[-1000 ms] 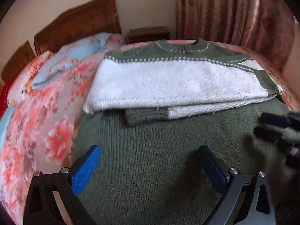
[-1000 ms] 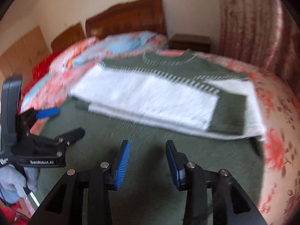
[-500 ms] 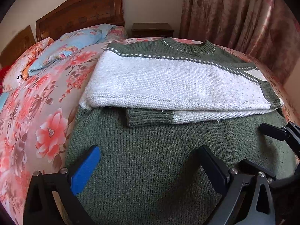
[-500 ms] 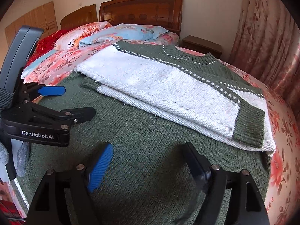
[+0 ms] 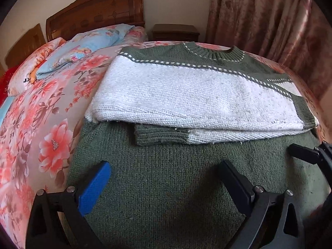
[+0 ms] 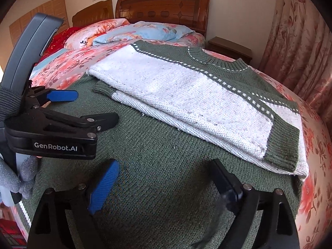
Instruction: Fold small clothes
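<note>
A green-and-white sweater [image 5: 186,95] lies flat on the bed [image 5: 41,124], collar [image 5: 215,54] toward the headboard [image 6: 164,4] and hem toward the foot edge, where both grippers wait. Part of the folding looks done: both sleeves [image 6: 207,128] are laid across the chest, one over the other. The upper one runs toward the curtain [image 6: 300,31] side, its green cuff [image 6: 282,145] close to the bed edge there. The lower one runs the other way, its cuff [image 5: 159,134] peeking out toward the pillow [image 5: 83,47] side. The sleeve edges look fairly square and the knit lies smooth, with no bunching visible.

What seems left is the body. The green lower half [image 5: 176,186] is spread in a single layer from the sleeves down to the foot edge, unfolded. I judge that the next step is to lift the hem and carry it up over the sleeves toward the collar, perhaps followed by one more fold for a compact bundle.

The left gripper [image 5: 166,178] hovers just over the lower half, nearer the pillow side, fingers wide apart and holding nothing. The right gripper [image 6: 166,178] is beside it, nearer the curtain side, jaws likewise spread and empty. Whether either finger touches the knit cannot be told. The hem itself is hidden below both views.
</note>
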